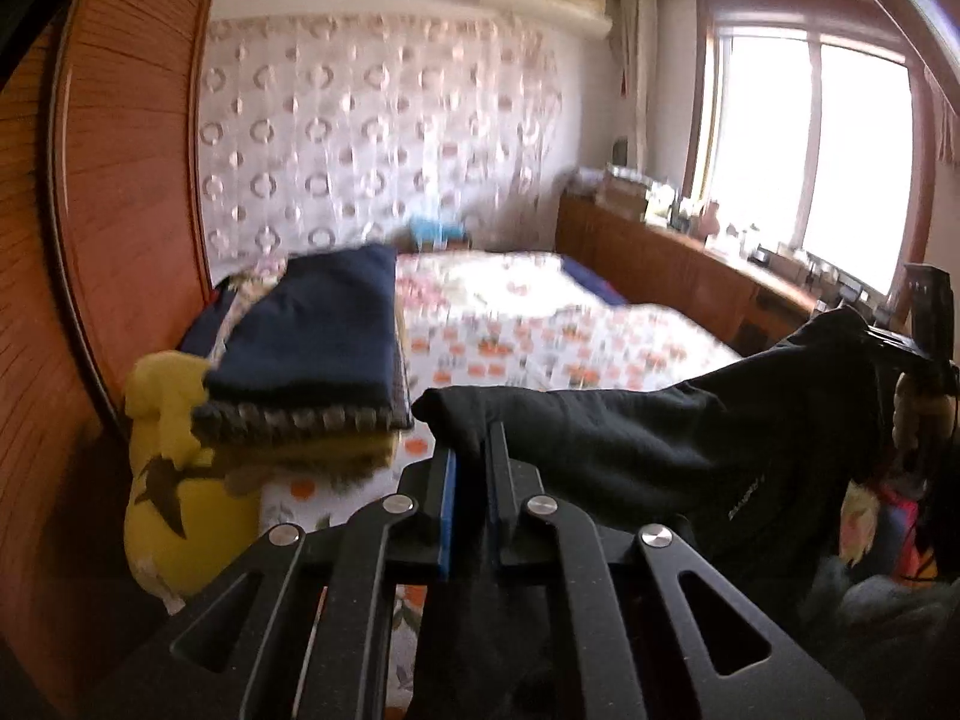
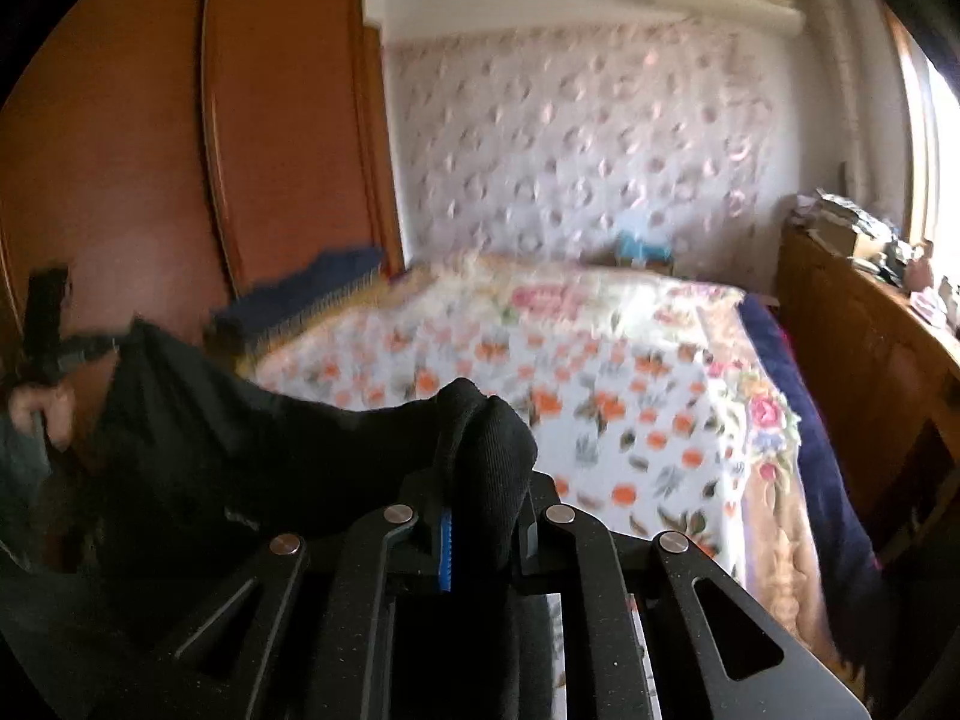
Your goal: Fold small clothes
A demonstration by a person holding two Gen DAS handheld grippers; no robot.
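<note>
A black garment (image 1: 660, 450) hangs stretched in the air between my two grippers, above the near end of the bed. My left gripper (image 1: 471, 450) is shut on one edge of it. My right gripper (image 2: 480, 480) is shut on the other edge, where the black cloth (image 2: 240, 450) bunches over the fingers. Each gripper shows in the other's view: the right one at the far right of the left wrist view (image 1: 927, 324), the left one at the far left of the right wrist view (image 2: 48, 324). Much of the garment droops below the frames.
The bed (image 1: 540, 324) has a floral orange-and-white cover. A stack of folded clothes (image 1: 312, 348), navy on top, sits at its left side beside a yellow plush toy (image 1: 174, 480). A wooden wardrobe (image 2: 180, 150) stands left. A cluttered wooden cabinet (image 1: 690, 258) runs under the window.
</note>
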